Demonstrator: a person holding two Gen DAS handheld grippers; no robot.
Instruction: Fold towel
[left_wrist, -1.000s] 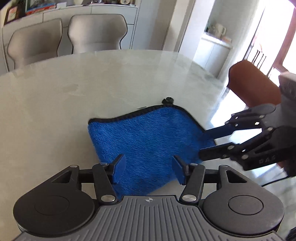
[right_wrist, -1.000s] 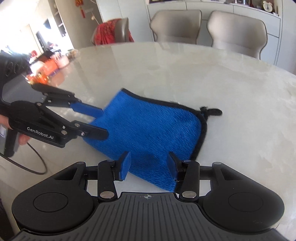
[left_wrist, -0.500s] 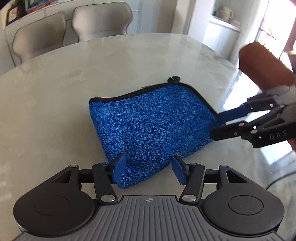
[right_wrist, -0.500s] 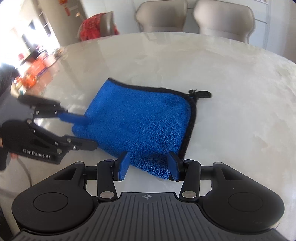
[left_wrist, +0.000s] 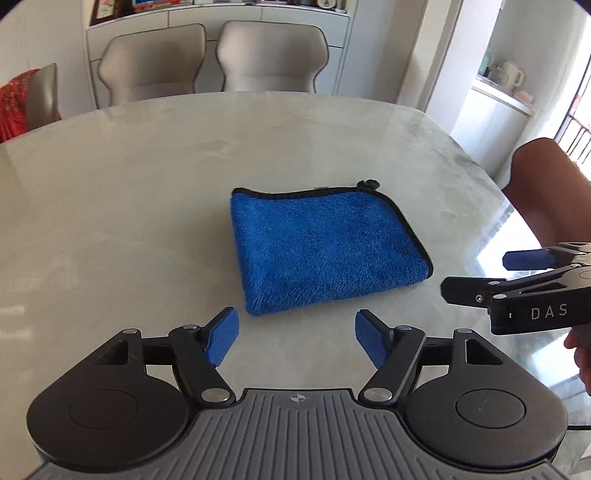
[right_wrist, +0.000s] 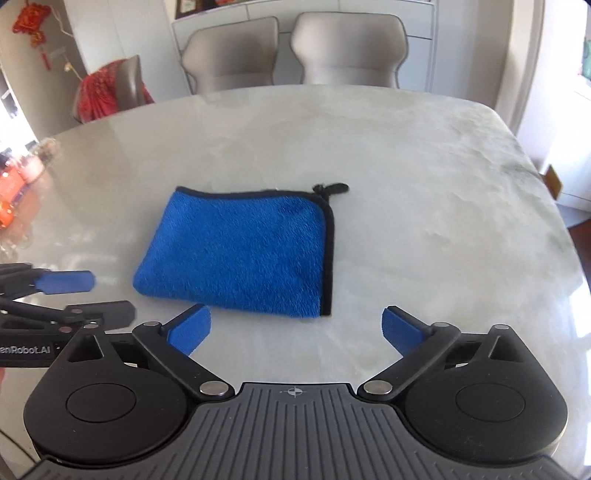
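A blue towel with a black hem lies folded flat on the pale marble table; it also shows in the right wrist view. A black hanging loop sticks out at its far right corner. My left gripper is open and empty, just short of the towel's near edge. My right gripper is open and empty, also just short of the near edge. The right gripper shows at the right in the left wrist view, and the left gripper at the left in the right wrist view, both clear of the towel.
Two grey chairs stand at the table's far side. A chair with red cloth is at the far left, a brown chair at the right. The table edge curves away on the right.
Both grippers have let go of the towel, opened wide and pulled back toward the near edge. The towel now lies flat and folded, farther from the cameras.
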